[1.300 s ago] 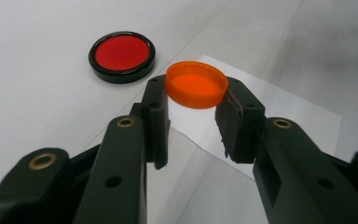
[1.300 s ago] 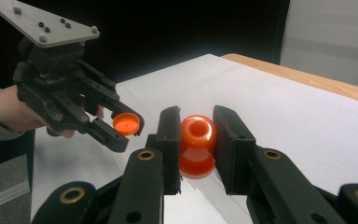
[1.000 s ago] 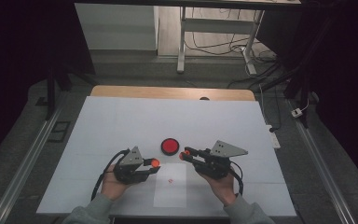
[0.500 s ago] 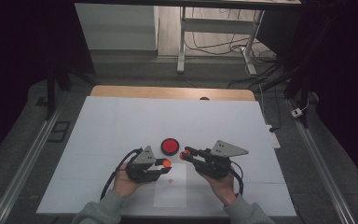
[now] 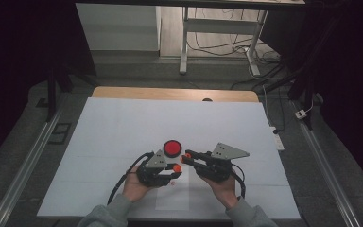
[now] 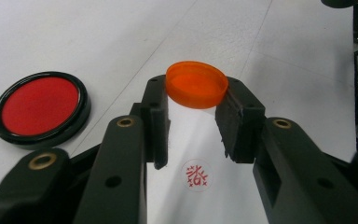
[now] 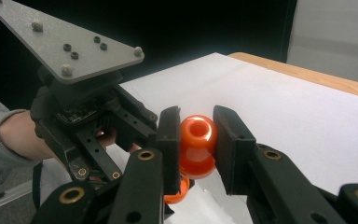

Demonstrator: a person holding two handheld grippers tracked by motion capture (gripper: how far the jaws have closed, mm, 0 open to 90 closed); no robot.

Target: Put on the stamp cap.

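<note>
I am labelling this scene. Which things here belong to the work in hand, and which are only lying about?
In the work:
- orange cap, held in the left claw
- orange stamp body, held in the right claw
- red ink pad
- red seal print

Lying about:
- floor cables
- power strip

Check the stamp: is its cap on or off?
Off. The left tongs hold the cap alone; the right tongs grip the stamp separately.
</note>
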